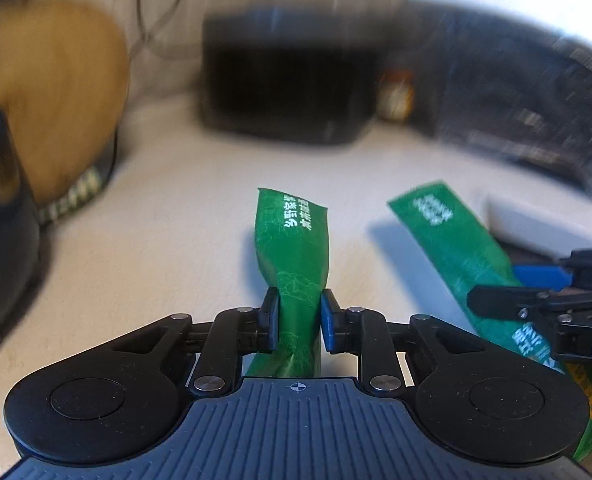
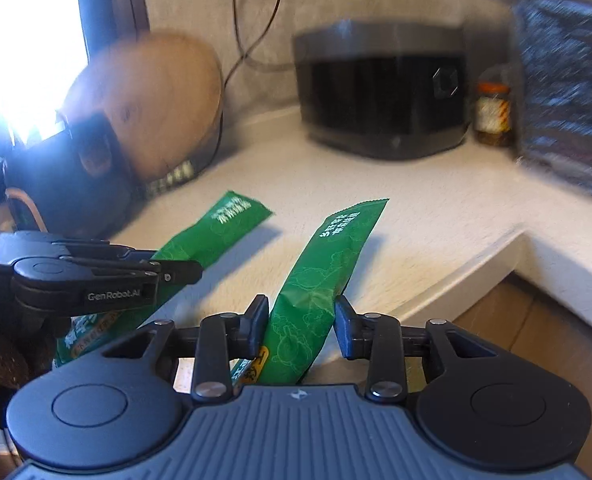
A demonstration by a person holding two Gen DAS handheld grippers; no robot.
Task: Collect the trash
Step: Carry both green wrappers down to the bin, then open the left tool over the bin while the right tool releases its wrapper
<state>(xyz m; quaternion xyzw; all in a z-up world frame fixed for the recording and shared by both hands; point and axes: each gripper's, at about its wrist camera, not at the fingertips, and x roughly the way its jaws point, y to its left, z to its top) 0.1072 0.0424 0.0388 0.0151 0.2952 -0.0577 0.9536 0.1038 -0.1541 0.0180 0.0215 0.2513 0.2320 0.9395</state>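
Left gripper (image 1: 299, 320): jaws clamped on a green wrapper (image 1: 296, 256), held above the pale table (image 1: 168, 240), its printed end pointing far. Right gripper (image 2: 300, 328): jaws closed against a second green wrapper (image 2: 319, 280), tilted up and right over the table's near edge. The two wrappers sit near each other, not touching. Far side, blurred: black appliance (image 2: 383, 92) with contents not visible; small jar (image 2: 492, 114), orange lid, yellowish contents. Round wooden board (image 2: 156, 104) far left.
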